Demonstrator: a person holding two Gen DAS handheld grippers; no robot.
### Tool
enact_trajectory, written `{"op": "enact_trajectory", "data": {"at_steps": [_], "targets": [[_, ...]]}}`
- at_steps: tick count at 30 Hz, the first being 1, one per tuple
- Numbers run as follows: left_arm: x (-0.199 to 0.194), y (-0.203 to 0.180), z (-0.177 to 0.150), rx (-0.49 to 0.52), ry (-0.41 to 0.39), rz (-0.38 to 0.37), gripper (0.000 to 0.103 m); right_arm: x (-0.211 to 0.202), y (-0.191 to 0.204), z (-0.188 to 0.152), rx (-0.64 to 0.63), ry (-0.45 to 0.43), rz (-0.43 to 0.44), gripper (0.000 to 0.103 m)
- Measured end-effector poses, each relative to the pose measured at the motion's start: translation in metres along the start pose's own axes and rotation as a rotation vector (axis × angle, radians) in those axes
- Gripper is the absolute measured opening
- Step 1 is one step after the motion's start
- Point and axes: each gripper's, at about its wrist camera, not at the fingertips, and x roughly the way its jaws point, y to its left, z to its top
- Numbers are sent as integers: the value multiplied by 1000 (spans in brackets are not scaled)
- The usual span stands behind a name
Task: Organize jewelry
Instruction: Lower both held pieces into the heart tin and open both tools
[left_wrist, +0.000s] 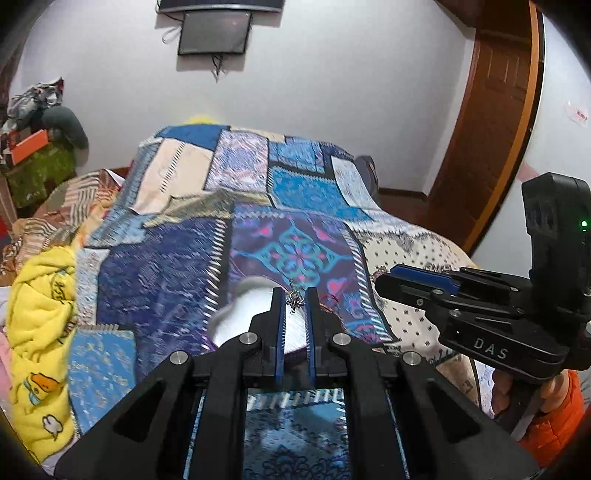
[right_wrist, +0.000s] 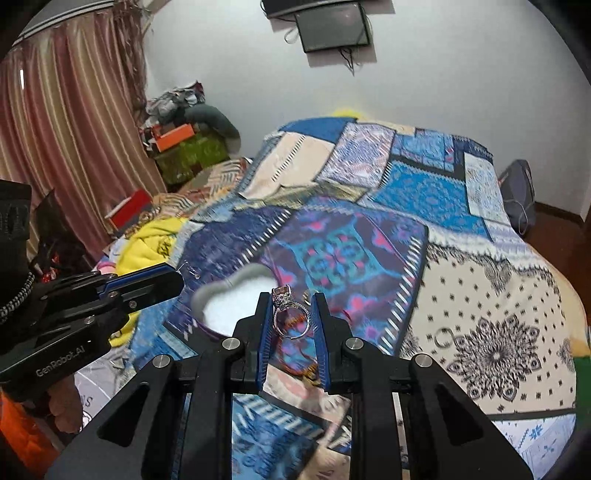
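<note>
My left gripper (left_wrist: 295, 297) is shut on a small silver earring (left_wrist: 295, 297) with a thin chain, held above the patchwork bedspread (left_wrist: 166, 266). My right gripper (right_wrist: 291, 314) is shut on a silver ring (right_wrist: 290, 315) with a stone on top, held upright between the blue pads. A white heart-shaped dish (right_wrist: 236, 295) with a grey rim lies on the bedspread just beyond and left of both grippers; it also shows in the left wrist view (left_wrist: 255, 306). The right gripper shows at the right of the left wrist view (left_wrist: 384, 282). The left gripper shows at the left of the right wrist view (right_wrist: 177, 280).
A loose silver ring (right_wrist: 443, 338) lies on the cream dotted patch to the right. A small clear piece (right_wrist: 190, 269) lies on the blue patch left of the dish. A yellow duck blanket (left_wrist: 40, 332) is bunched at the bed's left edge. Red cord (right_wrist: 347, 314) lies near the dish.
</note>
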Motion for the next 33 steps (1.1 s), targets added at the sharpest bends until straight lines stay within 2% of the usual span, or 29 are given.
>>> {"op": "enact_trajectory", "data": {"at_steps": [6, 11, 22, 33], "targets": [[-8, 15, 4, -10, -25, 26, 8, 9, 13, 10, -19, -15, 28, 19], [5, 30, -4, -37, 14, 40, 8, 25, 24, 14, -34, -4, 55, 19], [48, 46, -20, -61, 123, 9, 8, 70, 28, 8, -55, 98, 85, 19], [62, 51, -23, -48, 154, 21, 8, 96, 24, 3, -61, 176, 84, 19]]}}
